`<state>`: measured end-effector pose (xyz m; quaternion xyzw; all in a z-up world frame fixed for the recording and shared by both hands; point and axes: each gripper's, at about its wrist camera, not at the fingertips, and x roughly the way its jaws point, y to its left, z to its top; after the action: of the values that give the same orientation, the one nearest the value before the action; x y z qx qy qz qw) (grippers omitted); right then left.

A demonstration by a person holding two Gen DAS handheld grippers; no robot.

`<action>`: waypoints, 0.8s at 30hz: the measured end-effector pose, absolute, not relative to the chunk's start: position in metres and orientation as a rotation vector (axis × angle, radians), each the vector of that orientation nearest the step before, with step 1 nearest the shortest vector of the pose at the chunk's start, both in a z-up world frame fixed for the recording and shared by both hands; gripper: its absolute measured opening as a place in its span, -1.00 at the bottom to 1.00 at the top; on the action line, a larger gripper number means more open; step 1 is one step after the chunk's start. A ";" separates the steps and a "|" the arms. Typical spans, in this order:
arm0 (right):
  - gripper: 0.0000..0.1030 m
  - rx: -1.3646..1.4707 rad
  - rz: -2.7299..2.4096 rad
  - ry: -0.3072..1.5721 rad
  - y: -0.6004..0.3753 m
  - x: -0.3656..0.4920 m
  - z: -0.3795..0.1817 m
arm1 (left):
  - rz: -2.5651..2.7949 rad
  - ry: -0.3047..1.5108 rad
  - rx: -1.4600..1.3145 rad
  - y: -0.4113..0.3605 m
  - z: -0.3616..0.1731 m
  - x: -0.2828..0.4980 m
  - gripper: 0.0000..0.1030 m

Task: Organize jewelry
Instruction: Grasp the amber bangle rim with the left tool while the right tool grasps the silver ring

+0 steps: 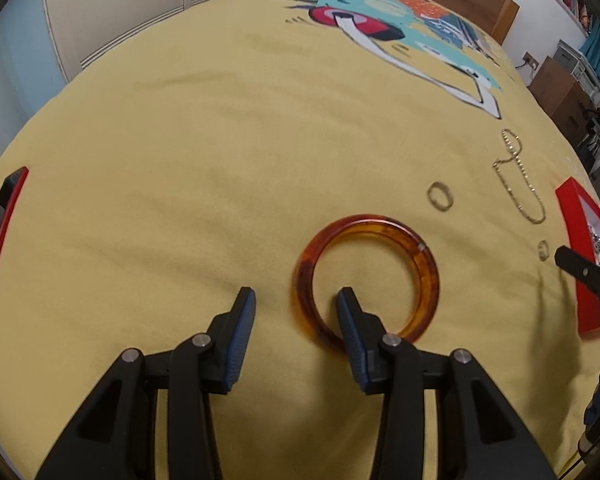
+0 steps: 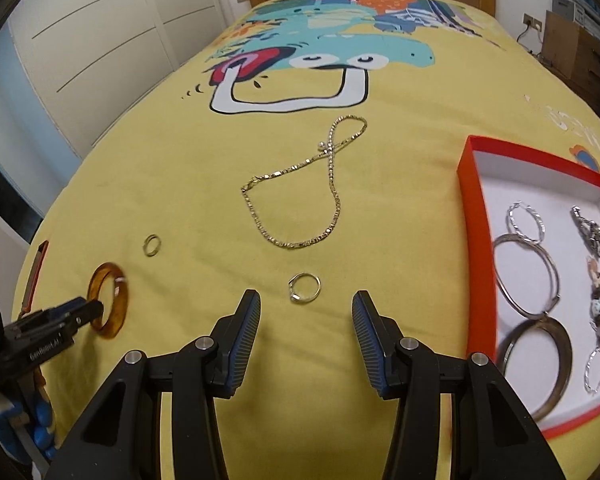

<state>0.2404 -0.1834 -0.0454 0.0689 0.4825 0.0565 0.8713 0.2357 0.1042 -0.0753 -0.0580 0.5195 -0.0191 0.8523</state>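
An amber bangle [image 1: 380, 224] lies flat on the yellow bedspread. My left gripper [image 1: 296, 300] stands open over its near-left rim, with one finger inside the hoop and one outside, neither pad pressing. In the right wrist view the bangle [image 2: 123, 300] and the left gripper [image 2: 94, 310] sit at the far left. My right gripper [image 2: 306, 304] is open, and a small silver ring [image 2: 305, 288] lies just ahead of its fingertips. A gold chain [image 2: 296, 196] and a gold ring [image 2: 152, 245] lie farther back.
A red box [image 2: 468, 200] with a white floor sits on the right and holds several hoops, bangles and beaded pieces. Its lid [image 1: 20, 184] lies at the bed's left edge. Wardrobe doors stand on the left, a wooden headboard beyond.
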 end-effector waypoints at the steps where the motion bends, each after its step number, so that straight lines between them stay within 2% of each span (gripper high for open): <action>1: -0.08 0.145 0.114 1.015 -0.184 0.243 -0.048 | -0.038 1.092 -0.125 0.104 -0.077 0.236 -0.21; 9: -0.14 0.135 0.091 1.054 -0.182 0.257 -0.063 | -0.033 1.091 -0.118 0.103 -0.078 0.240 -0.21; 13: -0.36 0.125 0.076 1.063 -0.183 0.259 -0.067 | -0.026 1.085 -0.111 0.101 -0.078 0.239 -0.24; 15: -0.60 0.116 0.081 1.063 -0.183 0.257 -0.066 | -0.016 1.075 -0.094 0.098 -0.077 0.238 -0.42; 17: -0.63 0.121 0.092 1.055 -0.184 0.253 -0.064 | -0.004 1.070 -0.102 0.098 -0.075 0.236 -0.74; 24: -0.63 0.133 0.143 1.023 -0.184 0.230 -0.053 | 0.029 1.056 -0.121 0.100 -0.069 0.227 -0.82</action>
<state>0.2302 -0.1840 -0.0529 0.0635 0.4889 0.0682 0.8674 0.2269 0.0999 -0.0685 -0.0576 0.5033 0.0137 0.8621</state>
